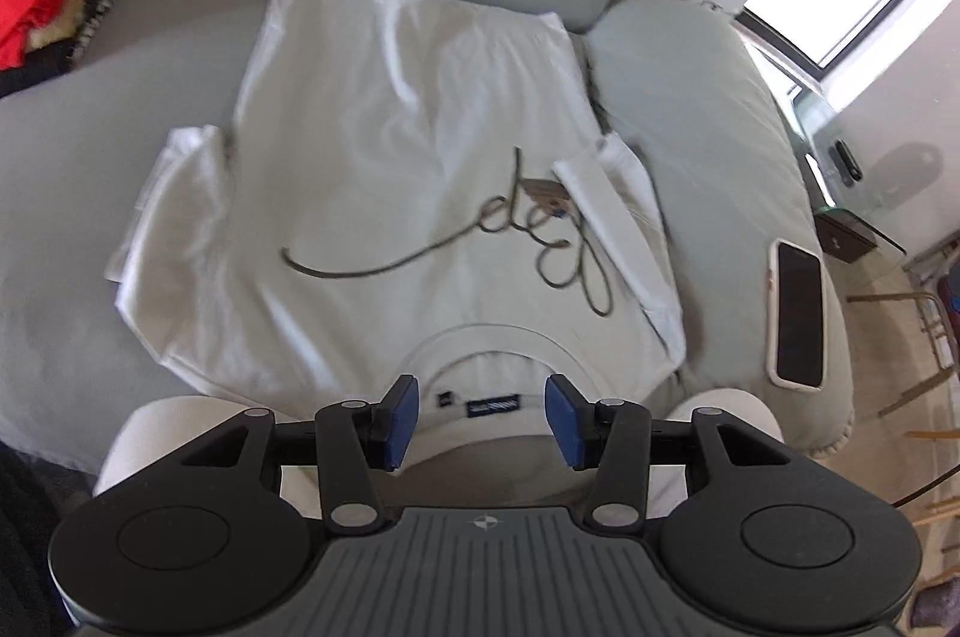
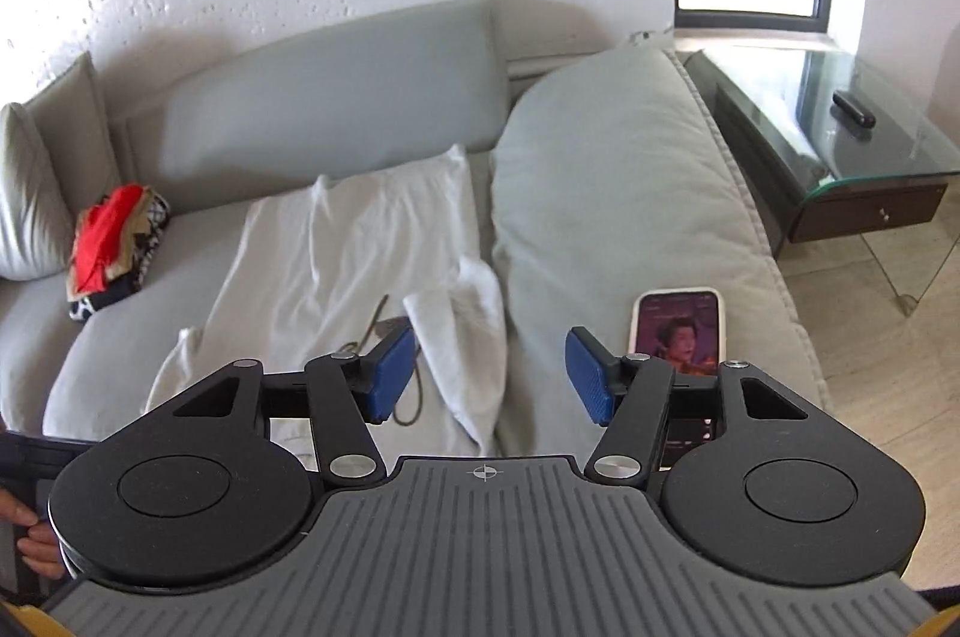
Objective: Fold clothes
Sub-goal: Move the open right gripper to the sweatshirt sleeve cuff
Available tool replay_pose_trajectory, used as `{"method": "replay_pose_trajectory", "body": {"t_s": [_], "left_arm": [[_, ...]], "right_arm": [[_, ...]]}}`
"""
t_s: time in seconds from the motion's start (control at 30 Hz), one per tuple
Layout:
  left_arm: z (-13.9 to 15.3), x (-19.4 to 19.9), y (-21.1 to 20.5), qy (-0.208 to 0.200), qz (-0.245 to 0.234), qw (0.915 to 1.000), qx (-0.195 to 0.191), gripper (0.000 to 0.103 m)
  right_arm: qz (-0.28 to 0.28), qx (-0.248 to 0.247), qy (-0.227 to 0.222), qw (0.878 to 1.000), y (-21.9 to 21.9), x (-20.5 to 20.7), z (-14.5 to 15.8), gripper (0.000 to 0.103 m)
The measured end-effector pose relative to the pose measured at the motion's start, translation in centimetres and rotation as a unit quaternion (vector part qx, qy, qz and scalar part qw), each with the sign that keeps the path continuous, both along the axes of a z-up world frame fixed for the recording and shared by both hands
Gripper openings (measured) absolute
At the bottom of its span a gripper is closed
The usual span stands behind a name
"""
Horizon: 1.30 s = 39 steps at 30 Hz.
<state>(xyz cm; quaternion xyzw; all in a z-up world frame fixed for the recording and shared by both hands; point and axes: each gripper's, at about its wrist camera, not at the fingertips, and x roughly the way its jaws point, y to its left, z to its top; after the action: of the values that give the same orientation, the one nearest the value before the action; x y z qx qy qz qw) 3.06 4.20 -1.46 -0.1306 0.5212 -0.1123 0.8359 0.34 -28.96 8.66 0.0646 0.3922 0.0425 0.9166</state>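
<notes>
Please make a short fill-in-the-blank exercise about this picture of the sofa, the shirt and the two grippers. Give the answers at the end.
1. The T-shirt spread on the sofa is ____ in colour.
2. The left gripper has its jaws ____, above the shirt's collar.
3. The phone lies on the sofa's ____.
4. The right gripper holds ____.

Answers: white; open; armrest; nothing
</notes>
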Motion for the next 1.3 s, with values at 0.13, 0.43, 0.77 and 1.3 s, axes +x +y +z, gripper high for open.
{"method": "replay_pose_trajectory", "body": {"t_s": [0.13, 0.43, 0.77, 1.3], "left_arm": [[-3.4, 1.5, -1.4, 0.004, 0.003, 1.0000, 0.004, 0.047], [-8.6, 4.7, -0.1, -0.019, 0.092, 0.9916, 0.089, 0.047], [-10.4, 5.2, 0.1, -0.051, 0.113, 0.9860, 0.111, 0.046], [-10.9, 5.9, -0.3, -0.041, 0.078, 0.9894, 0.116, 0.051]], "right_arm": [[0.004, -0.013, 0.046, 0.999, 0.5, 3.5, -4.9, 0.068], [0.041, -0.019, 0.068, 0.997, 6.8, 11.8, -18.5, 0.063], [0.030, 0.065, 0.039, 0.997, 5.3, 13.2, -21.1, 0.058], [0.033, 0.149, 0.032, 0.988, 3.6, 16.5, -21.8, 0.052]]}}
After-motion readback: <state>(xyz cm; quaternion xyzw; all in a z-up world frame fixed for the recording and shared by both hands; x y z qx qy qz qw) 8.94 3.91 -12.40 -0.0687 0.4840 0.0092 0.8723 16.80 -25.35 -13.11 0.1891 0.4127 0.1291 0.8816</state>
